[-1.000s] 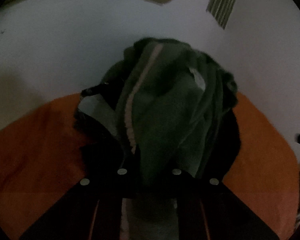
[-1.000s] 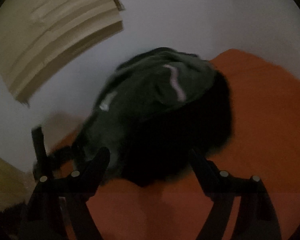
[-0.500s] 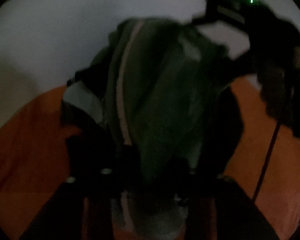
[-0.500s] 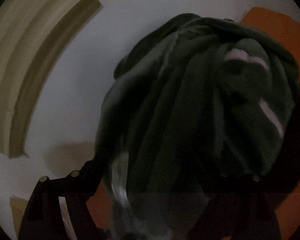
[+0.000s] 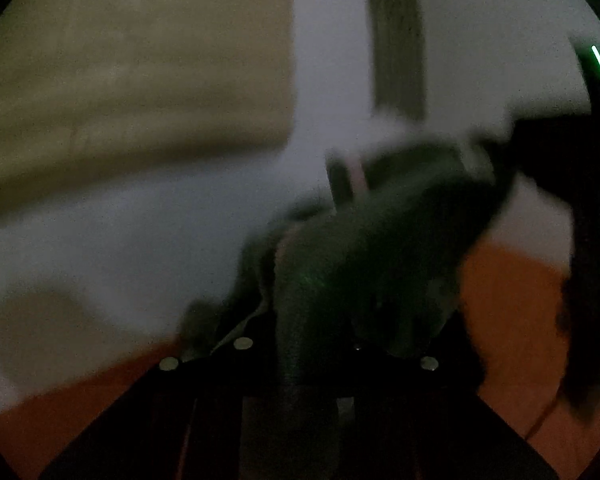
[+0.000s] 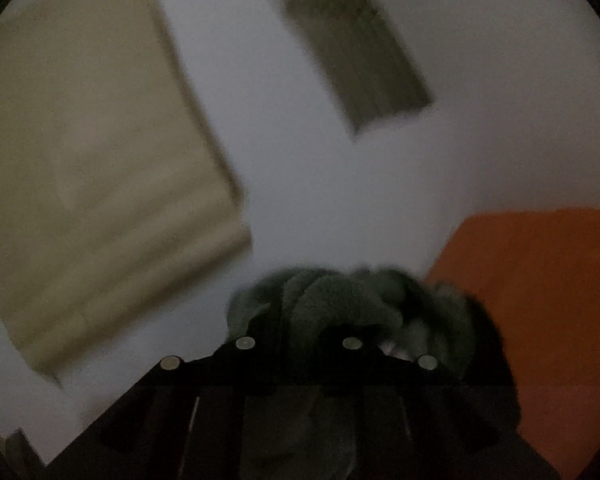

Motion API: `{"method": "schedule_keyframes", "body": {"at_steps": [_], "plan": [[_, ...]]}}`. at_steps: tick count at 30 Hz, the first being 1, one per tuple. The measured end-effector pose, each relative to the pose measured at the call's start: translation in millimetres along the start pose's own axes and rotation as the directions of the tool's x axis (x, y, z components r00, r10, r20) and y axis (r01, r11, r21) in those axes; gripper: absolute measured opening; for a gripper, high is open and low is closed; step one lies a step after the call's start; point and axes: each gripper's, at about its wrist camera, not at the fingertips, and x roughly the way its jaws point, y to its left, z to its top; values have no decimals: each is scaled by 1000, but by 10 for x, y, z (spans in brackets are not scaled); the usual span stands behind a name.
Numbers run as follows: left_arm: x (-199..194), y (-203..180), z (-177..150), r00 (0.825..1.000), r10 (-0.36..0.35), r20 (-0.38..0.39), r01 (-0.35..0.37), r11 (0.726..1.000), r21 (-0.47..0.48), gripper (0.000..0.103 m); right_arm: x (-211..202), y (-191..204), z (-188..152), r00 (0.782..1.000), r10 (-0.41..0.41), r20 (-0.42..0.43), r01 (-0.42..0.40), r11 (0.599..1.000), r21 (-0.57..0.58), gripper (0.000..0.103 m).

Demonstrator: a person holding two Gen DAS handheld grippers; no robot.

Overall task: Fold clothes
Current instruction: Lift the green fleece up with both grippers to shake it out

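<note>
Dim, blurred views. Dark green fleece garment [image 5: 364, 264] hangs bunched between both grippers, lifted off the orange bed cover [image 5: 512, 304], most likely so its bulk can drop and shake loose before it is laid flat. No neat fold shows anywhere; a pale stripe runs along one ridge.

Left gripper [image 5: 300, 360]: fingers closed tight on a thick roll of fleece running straight down between them.

Right gripper [image 6: 298, 354]: fingers narrowly set, a wad of the same garment [image 6: 352, 308] piled over their tips and clamped there.

Beyond, a white wall [image 6: 480, 100] and a beige door panel [image 6: 92, 168]; the cover's corner sits lower right in the right wrist view.
</note>
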Motion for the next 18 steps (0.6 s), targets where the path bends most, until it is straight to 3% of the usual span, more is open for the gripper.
{"method": "schedule_keyframes", "body": {"at_steps": [1,3,5,7,8,10,14,17,18], "plan": [[-134,-116,234,997,-51,60,51,999,4,14,-300,-86,197,999,6,52,-8,999,35,10],[-463,-405,651,974,-176,145,175,984,20,14,-870,-213,563,989,15,146,-28,996,85,10],[-812,-727,971,932,-306,194,307,951,28,14,-1518,-232,844,963,-24,269,4,997,74,10],[-1138,-1034,1170,889,-387,247,390,920,37,14,-2292,-131,992,902,-86,422,91,996,8,10],[-1276,-1168,1231,869,-411,275,415,909,49,14,-2753,-39,1029,856,-91,509,123,992,-29,10],[-1538,-1388,1299,829,-466,310,468,881,72,14,-3173,30,1135,856,-153,494,195,980,-35,10],[-2167,-1788,1445,728,-586,357,580,803,136,14,-3973,157,1351,848,-281,449,337,940,-48,11],[-2389,-1974,1654,687,-625,369,629,767,129,14,-4574,252,1513,829,-376,415,438,897,-62,11],[-2304,-1984,1729,677,-651,345,657,745,116,14,-4774,284,1567,819,-407,404,470,880,-68,11]]}}
